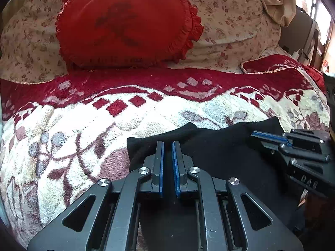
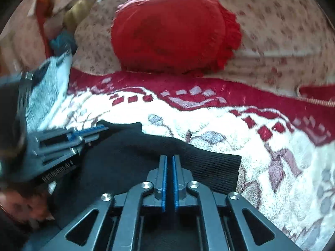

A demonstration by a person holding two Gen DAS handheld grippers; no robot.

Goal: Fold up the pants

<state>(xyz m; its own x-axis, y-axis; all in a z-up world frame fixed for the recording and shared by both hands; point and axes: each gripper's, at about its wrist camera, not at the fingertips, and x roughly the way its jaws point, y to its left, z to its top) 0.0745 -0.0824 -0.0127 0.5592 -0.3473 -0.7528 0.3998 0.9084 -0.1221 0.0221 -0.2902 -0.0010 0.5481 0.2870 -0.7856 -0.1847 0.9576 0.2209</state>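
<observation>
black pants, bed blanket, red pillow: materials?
Black pants: looks like matte knit; fine ribbing shows along the far edge.
Blanket: thick plush fleece, going by its fuzzy pile, with a red and cream floral pattern.
Red pillow: smooth, slightly glossy cover, perhaps satin, with a gathered frill edge. Fibres cannot be told.

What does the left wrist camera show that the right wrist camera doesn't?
Only the left wrist view shows the right gripper from the side and a bright window at far right. Only the right wrist view shows the left gripper from the side, the ribbed edge of the black pants and clutter at upper left. Both show the pants, the red pillow and the patterned blanket.
</observation>
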